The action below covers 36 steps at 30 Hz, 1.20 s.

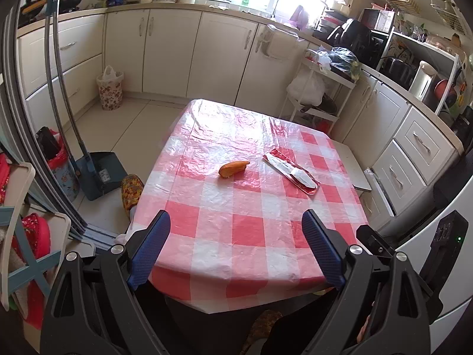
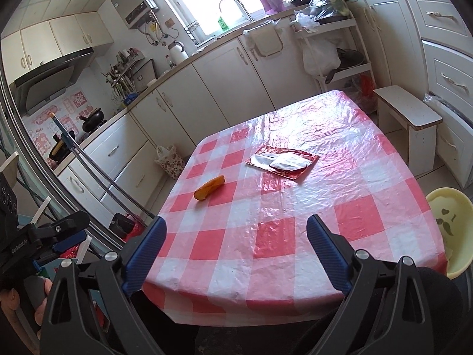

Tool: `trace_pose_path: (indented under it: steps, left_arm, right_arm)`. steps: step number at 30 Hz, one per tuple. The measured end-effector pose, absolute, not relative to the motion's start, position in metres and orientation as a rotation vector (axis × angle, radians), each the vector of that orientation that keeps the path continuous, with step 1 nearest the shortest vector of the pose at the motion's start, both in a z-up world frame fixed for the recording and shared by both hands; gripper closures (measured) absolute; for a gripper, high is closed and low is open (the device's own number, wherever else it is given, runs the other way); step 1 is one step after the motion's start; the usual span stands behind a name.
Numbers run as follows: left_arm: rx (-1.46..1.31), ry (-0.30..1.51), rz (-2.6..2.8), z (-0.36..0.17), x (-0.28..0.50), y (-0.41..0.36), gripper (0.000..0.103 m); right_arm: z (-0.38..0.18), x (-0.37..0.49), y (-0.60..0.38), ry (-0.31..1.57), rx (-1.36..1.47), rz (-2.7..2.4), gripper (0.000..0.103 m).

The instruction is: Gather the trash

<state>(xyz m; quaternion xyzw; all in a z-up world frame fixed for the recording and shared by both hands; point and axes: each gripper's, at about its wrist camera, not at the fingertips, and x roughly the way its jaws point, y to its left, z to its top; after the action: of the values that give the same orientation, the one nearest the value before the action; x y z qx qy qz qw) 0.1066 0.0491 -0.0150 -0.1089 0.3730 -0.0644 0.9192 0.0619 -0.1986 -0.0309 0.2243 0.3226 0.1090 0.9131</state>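
Note:
An orange peel-like scrap lies near the middle of the table with the red-and-white checked cloth. To its right lies a flat red and silver wrapper. My left gripper hangs open above the near table edge, nothing between its blue pads. My right gripper is also open and empty, over the near edge. The left gripper also shows at the left edge of the right wrist view.
A floral waste bin with a white bag stands on the floor by the far cabinets. A yellow bin sits at the table's right. A dustpan, a white stool and a rack surround the table.

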Motion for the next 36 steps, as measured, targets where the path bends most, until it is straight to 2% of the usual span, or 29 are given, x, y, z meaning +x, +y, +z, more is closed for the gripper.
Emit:
trace_pose_path:
  steps: [36]
  left_arm:
    - [-0.223,0.754,-0.139,-0.0068,0.1009,0.0523,0.016]
  right_arm:
    - [-0.0325,0.0605,-0.2004,0.665,0.457,0.225,0.011]
